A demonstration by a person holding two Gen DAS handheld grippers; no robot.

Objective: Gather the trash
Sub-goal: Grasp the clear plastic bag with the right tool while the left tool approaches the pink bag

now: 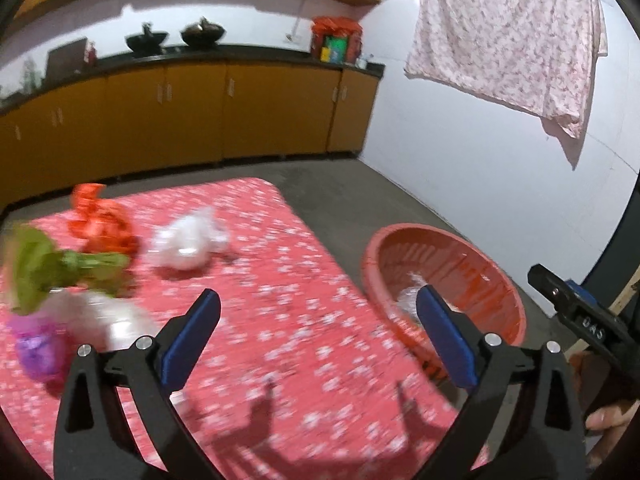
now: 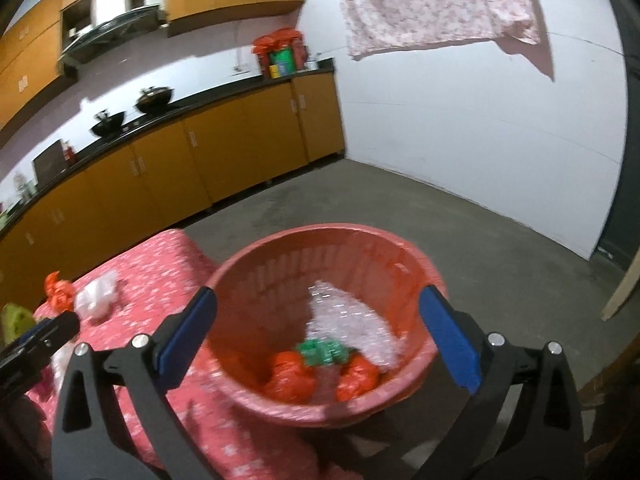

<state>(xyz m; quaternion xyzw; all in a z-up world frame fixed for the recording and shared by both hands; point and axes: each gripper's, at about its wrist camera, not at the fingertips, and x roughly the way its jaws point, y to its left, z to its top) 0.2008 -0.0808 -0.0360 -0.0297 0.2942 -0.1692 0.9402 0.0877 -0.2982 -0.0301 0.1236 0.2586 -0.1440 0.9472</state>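
Observation:
A red plastic basket stands at the right edge of a table with a red flowered cloth; it also shows in the left wrist view. In it lie clear crinkled plastic, a green wrapper and orange bags. On the cloth lie an orange bag, a white plastic bag, a green bag, a purple wrapper and clear plastic. My left gripper is open and empty above the cloth. My right gripper is open and empty over the basket.
Yellow kitchen cabinets with a black counter run along the back wall, with woks on it. A flowered cloth hangs on a line by the white wall. Grey concrete floor lies around the table.

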